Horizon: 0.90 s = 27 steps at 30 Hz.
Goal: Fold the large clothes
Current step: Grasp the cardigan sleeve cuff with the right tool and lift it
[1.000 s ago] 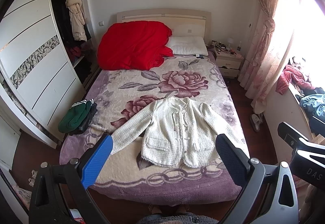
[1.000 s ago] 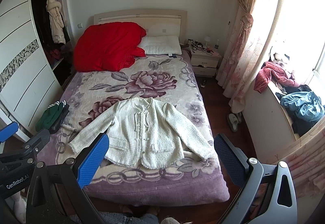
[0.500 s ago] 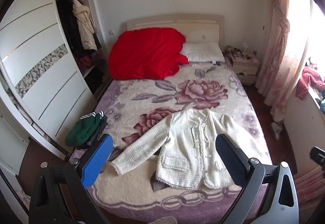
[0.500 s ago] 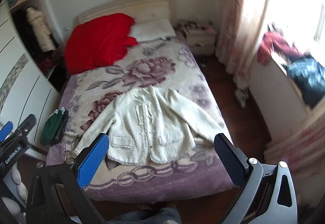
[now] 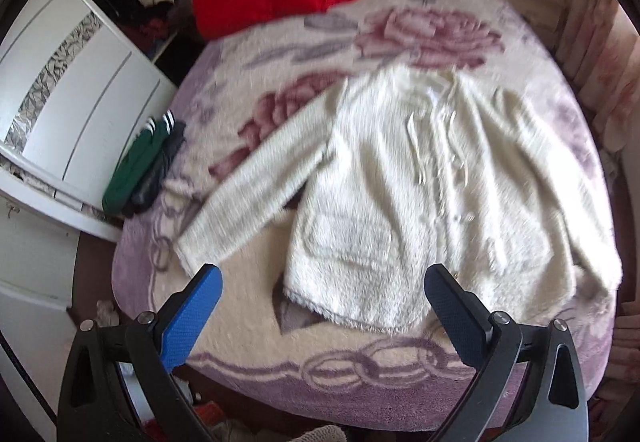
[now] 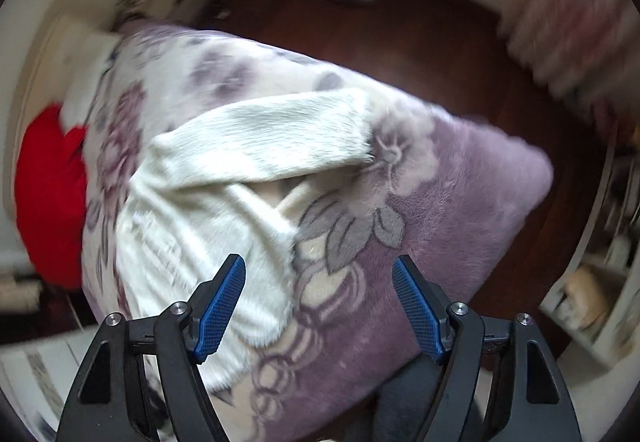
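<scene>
Near the bed's (image 5: 256, 370) foot edge your left gripper (image 5: 320, 302) and right gripper (image 6: 318, 290) hang spread and empty over the blurred cream jacket (image 5: 420, 193), its right cuff cut off.

The left gripper (image 5: 322, 282) points forward and down with its two blue-padded fingers (image 5: 192, 316) spread wide, nothing between them. The right gripper (image 6: 320, 274) is likewise parted and holds nothing, and, though its view is blurred, seems tilted steeply downward.
</scene>
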Each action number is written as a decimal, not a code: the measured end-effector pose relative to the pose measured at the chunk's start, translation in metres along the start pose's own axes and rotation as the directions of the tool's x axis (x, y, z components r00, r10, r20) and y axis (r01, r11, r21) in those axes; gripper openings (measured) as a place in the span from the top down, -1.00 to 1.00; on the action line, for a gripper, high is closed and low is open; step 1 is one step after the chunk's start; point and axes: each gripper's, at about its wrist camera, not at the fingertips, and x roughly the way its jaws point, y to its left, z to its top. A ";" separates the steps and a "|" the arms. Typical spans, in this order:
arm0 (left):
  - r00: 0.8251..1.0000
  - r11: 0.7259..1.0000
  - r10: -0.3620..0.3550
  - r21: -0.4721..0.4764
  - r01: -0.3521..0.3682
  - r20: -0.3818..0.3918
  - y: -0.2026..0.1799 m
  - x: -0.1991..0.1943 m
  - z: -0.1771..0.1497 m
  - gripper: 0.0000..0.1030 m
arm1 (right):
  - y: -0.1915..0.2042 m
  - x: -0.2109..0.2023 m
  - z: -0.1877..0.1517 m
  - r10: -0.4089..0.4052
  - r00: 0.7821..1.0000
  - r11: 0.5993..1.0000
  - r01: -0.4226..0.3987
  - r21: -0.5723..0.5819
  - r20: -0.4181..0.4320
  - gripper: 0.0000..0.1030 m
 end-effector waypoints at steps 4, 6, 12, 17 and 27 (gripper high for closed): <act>0.993 0.999 0.025 -0.022 -0.028 -0.116 -0.029 0.057 -0.013 -1.00 | -0.046 0.130 0.058 0.117 0.989 0.977 -0.098 0.188 -0.095 -0.51; 0.987 0.999 0.030 -0.017 -0.033 -0.157 -0.048 0.083 -0.016 -1.00 | -0.052 0.177 0.072 0.160 0.983 0.958 -0.132 0.253 -0.093 -0.51; 0.985 0.999 0.034 0.021 -0.031 -0.170 -0.097 0.119 -0.008 -1.00 | -0.061 0.263 0.093 0.351 0.934 0.799 -0.336 0.498 0.067 -0.35; 0.989 0.995 -0.056 0.080 0.068 -0.135 -0.152 0.129 0.014 -1.00 | -0.058 0.247 0.121 0.338 0.913 0.789 -0.407 0.461 0.228 0.77; 0.966 0.964 -0.245 0.089 0.252 -0.076 -0.260 0.173 0.100 -1.00 | 0.042 0.174 0.236 0.443 0.860 0.886 -0.463 0.022 0.252 0.77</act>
